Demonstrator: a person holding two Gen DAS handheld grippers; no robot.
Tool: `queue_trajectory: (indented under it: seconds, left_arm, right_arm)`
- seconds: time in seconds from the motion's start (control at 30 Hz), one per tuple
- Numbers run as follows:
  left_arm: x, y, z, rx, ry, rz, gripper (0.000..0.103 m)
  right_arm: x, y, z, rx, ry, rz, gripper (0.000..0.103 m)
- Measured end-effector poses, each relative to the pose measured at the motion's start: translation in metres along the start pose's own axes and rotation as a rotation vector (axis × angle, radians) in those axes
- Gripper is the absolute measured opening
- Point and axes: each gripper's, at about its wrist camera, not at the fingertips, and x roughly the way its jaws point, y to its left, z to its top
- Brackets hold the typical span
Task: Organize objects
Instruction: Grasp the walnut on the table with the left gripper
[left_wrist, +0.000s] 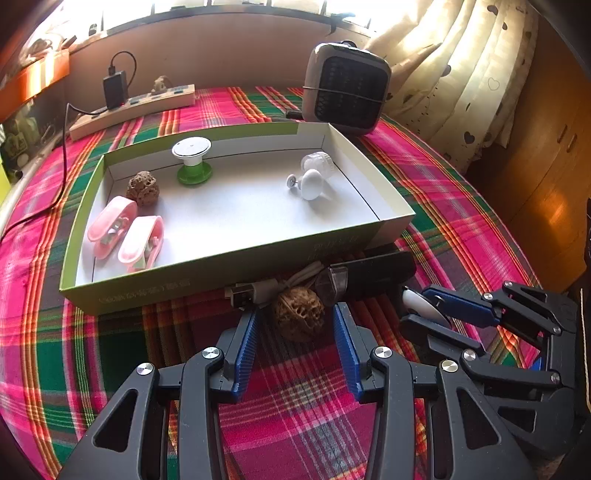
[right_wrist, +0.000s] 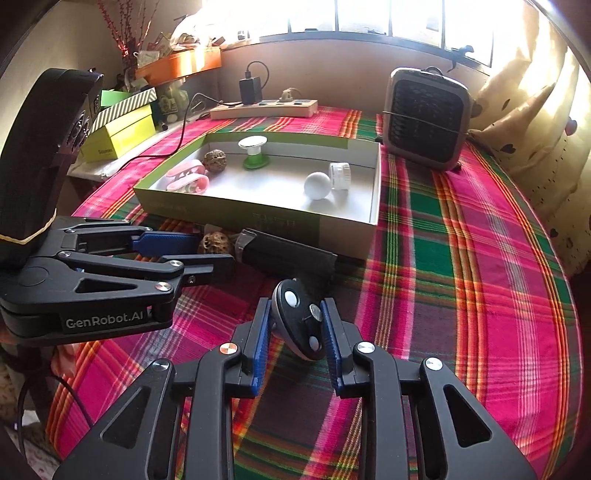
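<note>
A wrinkled walnut (left_wrist: 299, 314) lies on the plaid cloth just in front of the shallow green-sided box (left_wrist: 221, 267). My left gripper (left_wrist: 295, 312) stands open, with a blue pad on either side of the walnut and neither touching it. The same gripper (right_wrist: 212, 254) reaches in from the left in the right wrist view. My right gripper (right_wrist: 295, 306) is shut on an oval black-and-white gadget (right_wrist: 299, 325) with silver studs and holds it just above the cloth. Inside the box are two pink cases (left_wrist: 125, 236), a second walnut (left_wrist: 142, 188), a green-and-white spool (left_wrist: 192, 162), a white knob (left_wrist: 310, 182) and a clear jar (left_wrist: 317, 162).
A black bar with a clear cap (left_wrist: 369, 273) and a USB cable (left_wrist: 251, 293) lie against the box's front wall. A small heater (left_wrist: 347, 92) and a power strip (left_wrist: 133, 107) stand behind the box. A curtain (left_wrist: 461, 74) hangs at the right and yellow boxes (right_wrist: 118, 136) sit at the left.
</note>
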Motion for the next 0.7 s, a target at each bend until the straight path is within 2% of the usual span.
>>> queue_trajectory:
  seconds: [0.37, 0.57, 0.7]
  left_arm:
    - [0.0014, -0.0007, 0.0007, -0.011, -0.009, 0.007, 0.038]
    - [0.001, 0.0014, 0.0004, -0.014, -0.013, 0.017, 0.028]
    - [0.0006, 0.0017, -0.0001, -0.014, -0.015, 0.02, 0.028]
  right_arm:
    - [-0.0003, 0.0004, -0.0004, -0.003, 0.001, 0.003, 0.028]
    - [-0.0002, 0.0002, -0.0003, -0.003, 0.001, 0.003, 0.028]
    - [-0.0001, -0.0002, -0.0005, -0.004, 0.001, 0.002, 0.028]
